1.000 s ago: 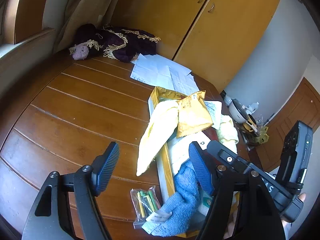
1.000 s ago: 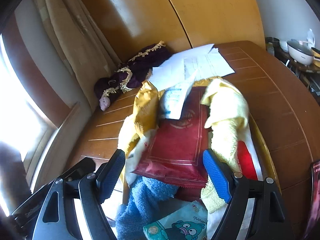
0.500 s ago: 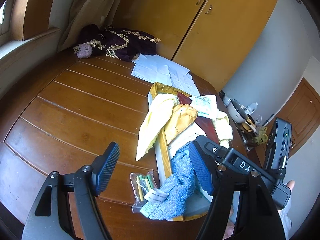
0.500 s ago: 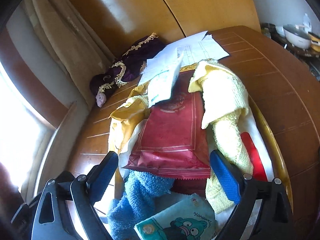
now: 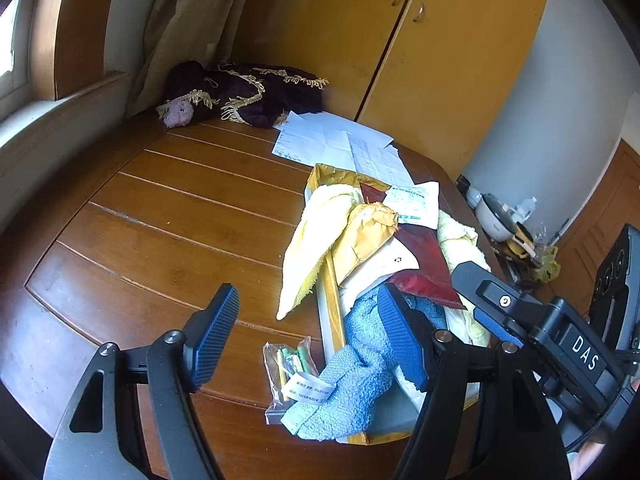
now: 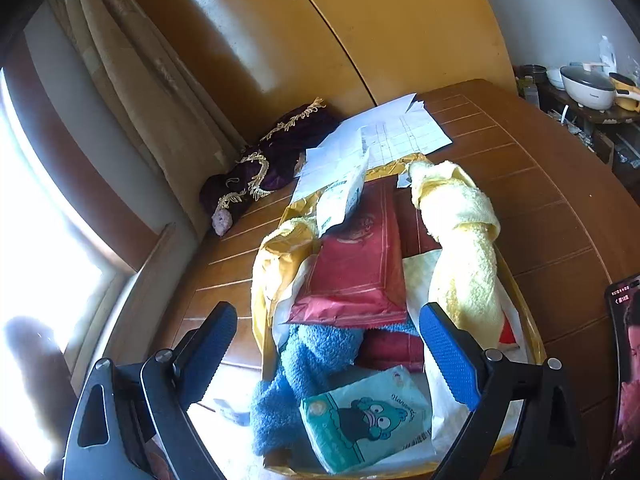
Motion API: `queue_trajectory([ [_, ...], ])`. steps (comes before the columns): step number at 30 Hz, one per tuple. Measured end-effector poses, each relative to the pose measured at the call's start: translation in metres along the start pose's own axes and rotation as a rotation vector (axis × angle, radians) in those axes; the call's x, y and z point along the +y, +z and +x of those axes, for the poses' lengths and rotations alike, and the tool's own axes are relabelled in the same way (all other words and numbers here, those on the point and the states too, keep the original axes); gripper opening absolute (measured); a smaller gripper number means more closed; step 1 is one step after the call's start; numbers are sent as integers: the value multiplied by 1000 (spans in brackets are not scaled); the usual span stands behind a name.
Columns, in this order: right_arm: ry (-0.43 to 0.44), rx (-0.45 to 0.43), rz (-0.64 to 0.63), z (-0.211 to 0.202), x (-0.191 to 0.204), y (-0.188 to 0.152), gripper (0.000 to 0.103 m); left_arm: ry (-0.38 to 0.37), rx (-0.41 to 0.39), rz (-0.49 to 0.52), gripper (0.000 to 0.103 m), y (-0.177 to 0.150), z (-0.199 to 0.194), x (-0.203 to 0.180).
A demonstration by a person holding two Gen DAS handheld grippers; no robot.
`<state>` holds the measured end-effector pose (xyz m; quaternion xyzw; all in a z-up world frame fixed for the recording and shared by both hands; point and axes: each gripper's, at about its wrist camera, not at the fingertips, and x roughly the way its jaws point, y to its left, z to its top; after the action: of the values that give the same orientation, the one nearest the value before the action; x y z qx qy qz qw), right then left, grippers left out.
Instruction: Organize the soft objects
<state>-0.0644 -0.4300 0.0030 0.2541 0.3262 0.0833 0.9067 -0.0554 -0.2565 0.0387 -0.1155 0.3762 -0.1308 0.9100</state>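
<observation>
A gold-rimmed tray (image 5: 330,292) holds a heap of soft things. A blue towel (image 5: 360,360) spills over its near end. A yellow towel (image 5: 316,240) drapes over the left rim, and a second yellow towel (image 6: 464,240) lies along the right side. On top lie a red packet (image 6: 356,268), a crumpled golden envelope (image 5: 368,236) and a white packet (image 5: 412,204). A tissue pack (image 6: 368,412) with a cartoon sits nearest. My left gripper (image 5: 308,300) hovers open left of the tray. My right gripper (image 6: 328,316) is open above the blue towel (image 6: 316,352), holding nothing.
A small plastic bag of green and yellow sticks (image 5: 288,364) lies on the wooden table beside the tray. Loose papers (image 5: 340,144) and a purple fringed cloth (image 5: 248,92) sit at the back by the cupboard. A phone (image 6: 626,360) stands at the right edge.
Both grippers have drawn back a little from the heap, still open. The golden envelope has slumped to the left, uncovering the red packet and the white packet.
</observation>
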Motion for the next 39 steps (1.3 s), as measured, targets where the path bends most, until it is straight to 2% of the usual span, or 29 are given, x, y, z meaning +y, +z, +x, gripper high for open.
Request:
queue_trajectory([
  [2, 1, 8, 7, 1, -2, -1, 94, 25, 15, 71, 71, 0, 1, -8],
  [5, 14, 24, 37, 3, -7, -1, 94, 75, -21, 108, 71, -2, -4, -12],
  [8, -6, 22, 38, 3, -10, -2, 94, 79, -41, 107, 71, -2, -8, -12],
  [22, -33, 26, 8, 2, -7, -4, 94, 84, -28, 123, 71, -2, -9, -13],
  [39, -27, 29, 1, -1, -5, -4, 94, 91, -10, 131, 72, -4, -5, -15],
])
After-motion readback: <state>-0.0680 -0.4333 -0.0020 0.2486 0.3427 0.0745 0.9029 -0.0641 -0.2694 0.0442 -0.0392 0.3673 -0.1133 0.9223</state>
